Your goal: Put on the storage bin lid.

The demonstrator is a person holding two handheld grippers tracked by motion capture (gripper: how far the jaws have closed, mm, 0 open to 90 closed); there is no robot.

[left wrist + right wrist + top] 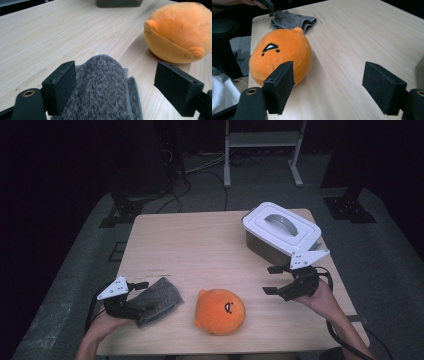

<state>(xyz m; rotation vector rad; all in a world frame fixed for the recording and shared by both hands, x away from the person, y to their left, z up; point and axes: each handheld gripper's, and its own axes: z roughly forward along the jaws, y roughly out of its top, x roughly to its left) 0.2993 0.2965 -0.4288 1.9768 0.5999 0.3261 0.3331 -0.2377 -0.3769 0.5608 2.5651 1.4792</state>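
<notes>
Left tongs gape over the cloth; right tongs gape empty beside the plush.

A pale wooden surface carries three things: a folded grey cloth near its left front corner, an orange plush toy beside it, and a lidded white box far right.

Grey knitted cloth, folded and rumpled, lying flat on the desk just left of the orange plush toy, one fold humped up, near the front edge
</notes>
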